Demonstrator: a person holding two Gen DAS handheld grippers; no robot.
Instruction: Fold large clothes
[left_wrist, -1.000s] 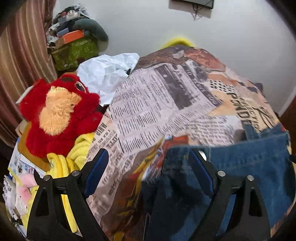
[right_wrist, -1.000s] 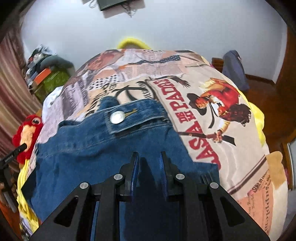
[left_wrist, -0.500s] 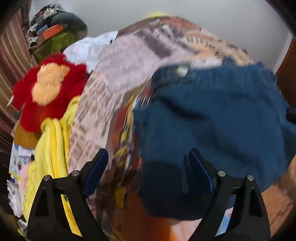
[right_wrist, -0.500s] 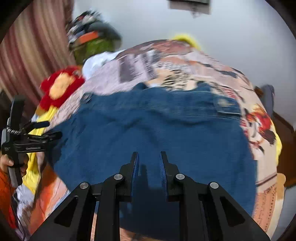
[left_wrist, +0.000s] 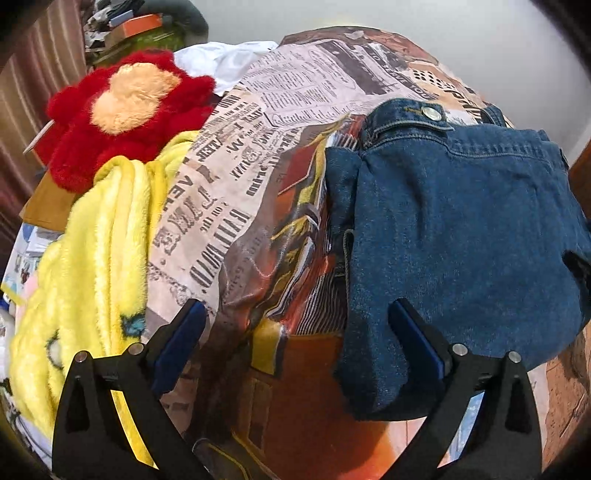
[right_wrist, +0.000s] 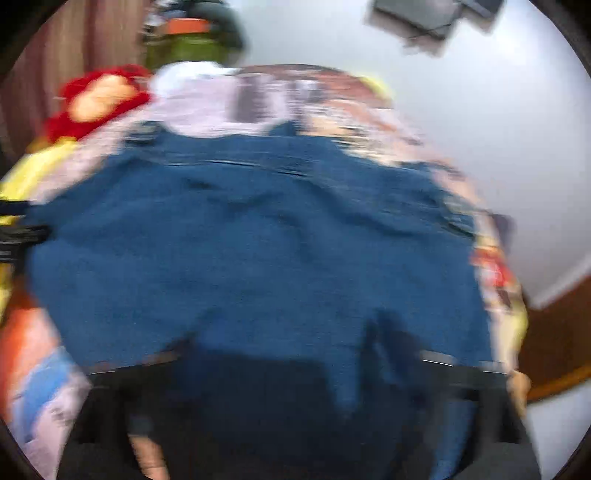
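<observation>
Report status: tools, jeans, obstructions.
Left tool open, empty, at jeans' left edge. Right tool blurred, state unclear. Jeans lying on printed bedspread. Red plush, yellow blanket off to left, apart from the denim.

Soft even indoor light; left view sharp, right view motion-blurred throughout (fisheye corners dark).

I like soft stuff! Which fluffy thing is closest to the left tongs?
The yellow blanket, right beside the left tongs. The red plush toy sits farther back.
</observation>
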